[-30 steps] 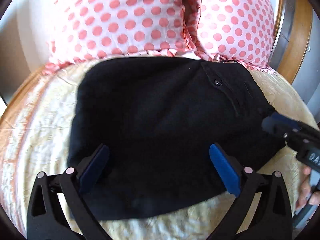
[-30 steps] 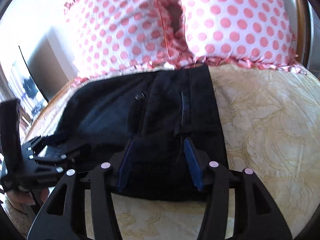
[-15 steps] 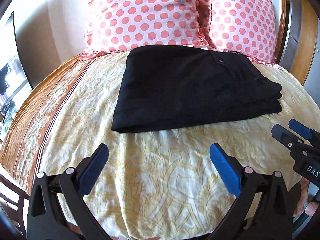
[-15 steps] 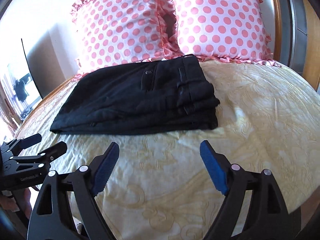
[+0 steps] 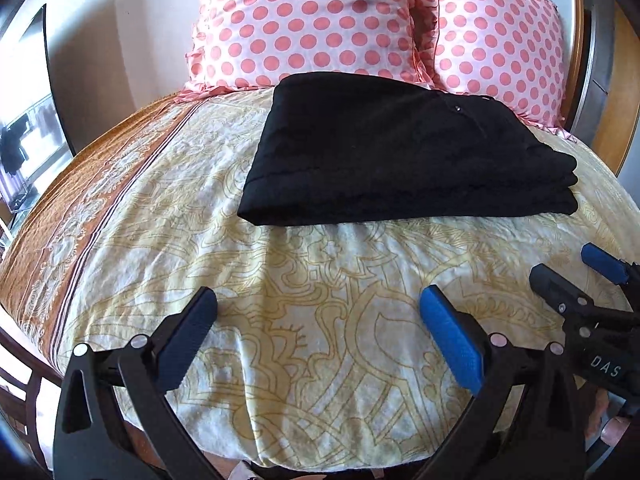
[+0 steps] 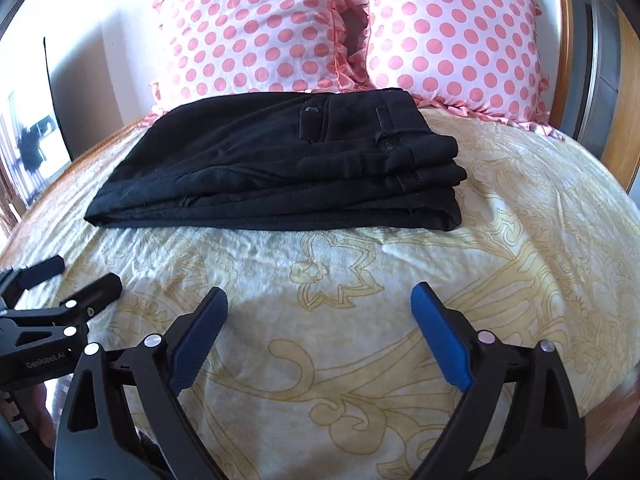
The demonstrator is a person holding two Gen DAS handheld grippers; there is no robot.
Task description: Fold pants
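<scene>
one flat rectangular stack of black pants (image 6: 280,168), wrinkled patterned bedspread (image 6: 360,280), polka-dot pillows (image 6: 256,28)

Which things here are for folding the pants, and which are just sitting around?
For the job: black pants, folded on the bedspread; left gripper, open and empty; right gripper, jaws opening, nothing between them.

Just there: two polka-dot pillows, wooden headboard.
</scene>
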